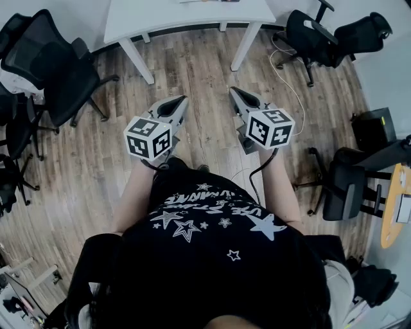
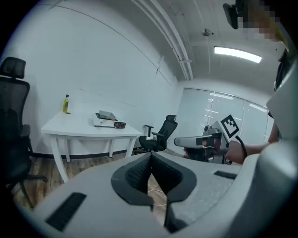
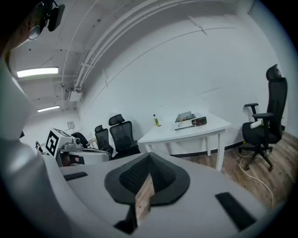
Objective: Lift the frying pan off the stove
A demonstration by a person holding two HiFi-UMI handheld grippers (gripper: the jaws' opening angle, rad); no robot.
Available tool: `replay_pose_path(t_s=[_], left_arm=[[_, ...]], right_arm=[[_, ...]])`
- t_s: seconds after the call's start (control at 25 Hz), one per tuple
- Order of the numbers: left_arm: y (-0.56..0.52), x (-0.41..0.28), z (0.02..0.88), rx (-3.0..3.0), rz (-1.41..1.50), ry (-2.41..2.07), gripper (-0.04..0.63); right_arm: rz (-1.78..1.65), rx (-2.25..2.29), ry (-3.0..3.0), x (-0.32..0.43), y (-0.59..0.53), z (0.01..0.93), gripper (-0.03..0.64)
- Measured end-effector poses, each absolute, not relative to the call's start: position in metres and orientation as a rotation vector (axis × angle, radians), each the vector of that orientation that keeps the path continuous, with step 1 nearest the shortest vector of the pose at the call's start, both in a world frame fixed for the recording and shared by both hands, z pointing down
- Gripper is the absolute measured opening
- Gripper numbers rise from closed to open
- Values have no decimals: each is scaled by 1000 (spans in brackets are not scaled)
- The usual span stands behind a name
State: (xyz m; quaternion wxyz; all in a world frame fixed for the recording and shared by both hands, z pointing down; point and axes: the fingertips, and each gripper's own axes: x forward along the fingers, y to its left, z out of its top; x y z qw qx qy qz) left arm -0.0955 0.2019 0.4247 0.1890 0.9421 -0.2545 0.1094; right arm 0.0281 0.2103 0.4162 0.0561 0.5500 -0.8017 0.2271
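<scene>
From the head view I look down on a wooden plank floor point(image 1: 199, 64), with a white table point(image 1: 186, 16) at the far edge and black office chairs point(image 1: 58, 71) on both sides. A white cable point(image 1: 289, 83) trails over the boards to the right. My left gripper point(image 1: 182, 99) and right gripper point(image 1: 234, 90) hang side by side above the floor, apart from each other and pointing toward the table. In the left gripper view the padded jaws are pressed together with nothing between them. Past them the table stands against a plain white wall point(image 2: 102, 69), carrying a small yellow bottle point(image 2: 66, 103) and a flat appliance point(image 2: 108, 122) that I cannot make out further. A strip light point(image 2: 237, 53) glows on the ceiling. In the right gripper view those jaws are also clenched and empty, facing the same table, bottle and appliance. No view shows me a frying pan, so I cannot tell where it is or how it looks.
</scene>
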Motion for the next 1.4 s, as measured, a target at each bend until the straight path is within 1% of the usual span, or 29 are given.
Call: replay_pose_path(t_s=[0.96,1.24,1.4], left_arm=[[216,-96,420,2649,267,-716,8],[204,-105,434,2594,263,-736,8],[183,-97,444,2575,263,-708,8]], right_arm=[[649,1709,-2456,32,235,414,8],[723,1702,-2427,30,231,432,8],[729,1720,-2393,41,212,436,8]])
